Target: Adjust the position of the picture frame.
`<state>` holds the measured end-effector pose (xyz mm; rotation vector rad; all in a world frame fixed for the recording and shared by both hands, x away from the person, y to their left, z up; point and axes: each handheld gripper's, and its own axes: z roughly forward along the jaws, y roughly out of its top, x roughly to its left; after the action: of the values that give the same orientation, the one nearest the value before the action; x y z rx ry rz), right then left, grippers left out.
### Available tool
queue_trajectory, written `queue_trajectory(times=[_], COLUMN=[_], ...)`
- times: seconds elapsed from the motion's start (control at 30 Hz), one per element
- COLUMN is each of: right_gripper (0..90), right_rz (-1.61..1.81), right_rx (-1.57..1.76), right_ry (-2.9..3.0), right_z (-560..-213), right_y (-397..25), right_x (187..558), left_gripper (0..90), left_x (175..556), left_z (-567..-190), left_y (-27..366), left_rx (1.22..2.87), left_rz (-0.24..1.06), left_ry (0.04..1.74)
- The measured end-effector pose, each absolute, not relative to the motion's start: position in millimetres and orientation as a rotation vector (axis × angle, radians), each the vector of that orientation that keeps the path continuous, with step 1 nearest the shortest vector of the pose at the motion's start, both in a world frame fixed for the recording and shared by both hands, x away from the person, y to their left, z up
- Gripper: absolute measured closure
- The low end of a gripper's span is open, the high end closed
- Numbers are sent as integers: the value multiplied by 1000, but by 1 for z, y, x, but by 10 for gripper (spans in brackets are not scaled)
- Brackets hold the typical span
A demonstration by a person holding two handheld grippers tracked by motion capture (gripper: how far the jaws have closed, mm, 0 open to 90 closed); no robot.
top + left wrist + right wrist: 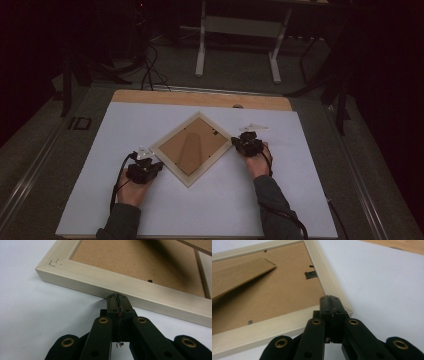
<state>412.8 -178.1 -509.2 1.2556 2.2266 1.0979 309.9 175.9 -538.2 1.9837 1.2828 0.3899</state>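
Note:
A pale wooden picture frame [192, 149] lies face down on the white table sheet [125, 125], turned like a diamond, its brown backing board and stand flap showing. My left gripper [150, 164] is shut with nothing in it, tips against the frame's lower-left outer edge [140, 293]. My right gripper [236, 142] is shut too, its tips [329, 298] resting at the frame's right corner [342, 302]. The stand flap [239, 273] rises a little off the backing. A small metal tab [311, 274] sits near the frame's rail.
The sheet covers a wooden tabletop [200, 97] whose far strip shows bare. Beyond the table stand a white desk frame [240, 35] and dark cables on the floor [150, 70]. Wide bare sheet lies on both sides of the picture frame.

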Motion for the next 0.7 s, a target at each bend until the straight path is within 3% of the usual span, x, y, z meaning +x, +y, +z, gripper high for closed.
queue_trajectory(times=[0.7], right_gripper=[898], right_rz=[1051], right_rx=[1443], right_ry=[2140], right_z=[-519], right_y=[-189], right_x=[446], left_gripper=[900], left_x=[318], left_z=[-537], left_y=[172], left_rx=[1973], left_rz=[379], left_ry=[1311])
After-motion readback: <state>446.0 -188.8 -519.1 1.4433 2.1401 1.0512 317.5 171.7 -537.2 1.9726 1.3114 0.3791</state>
